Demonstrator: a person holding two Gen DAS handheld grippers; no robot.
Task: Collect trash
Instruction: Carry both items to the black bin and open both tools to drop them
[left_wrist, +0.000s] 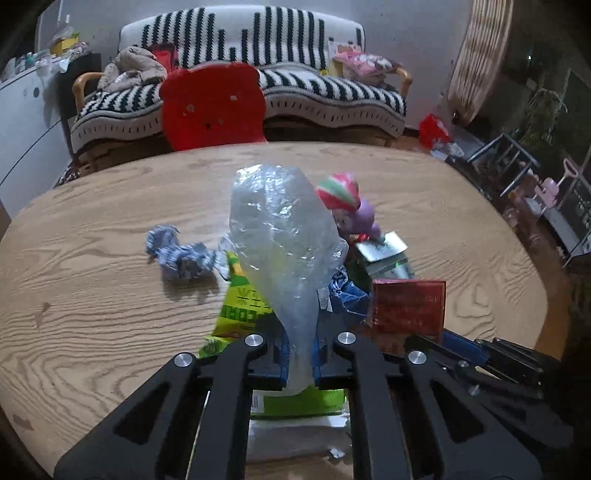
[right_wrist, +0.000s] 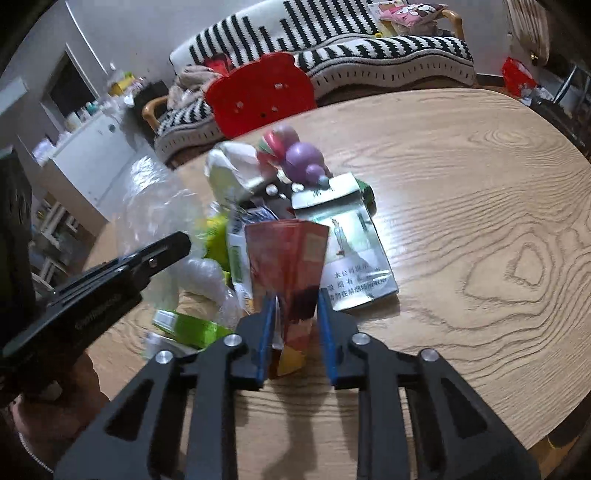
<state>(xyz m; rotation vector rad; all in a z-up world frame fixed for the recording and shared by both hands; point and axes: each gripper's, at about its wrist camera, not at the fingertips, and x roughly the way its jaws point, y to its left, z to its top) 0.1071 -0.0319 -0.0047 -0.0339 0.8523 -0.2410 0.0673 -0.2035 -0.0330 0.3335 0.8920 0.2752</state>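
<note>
The left tongs (left_wrist: 299, 354) pinch the neck of a clear plastic bag (left_wrist: 280, 236), which stands up above the litter heap, while the right tongs (right_wrist: 295, 332) clamp a crushed red packet (right_wrist: 290, 258), both apparently gripped for lifting clear. The heap sits mid-worktop (right_wrist: 480, 221); bare wood stretches toward three o'clock in the right wrist view, and a crumpled paper wad (left_wrist: 177, 258) lies at nine o'clock in the left.

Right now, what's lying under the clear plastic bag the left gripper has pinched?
Under the clear plastic bag lies a green snack wrapper, with a white packet beneath that. The bag blurs whatever else sits below.
</note>
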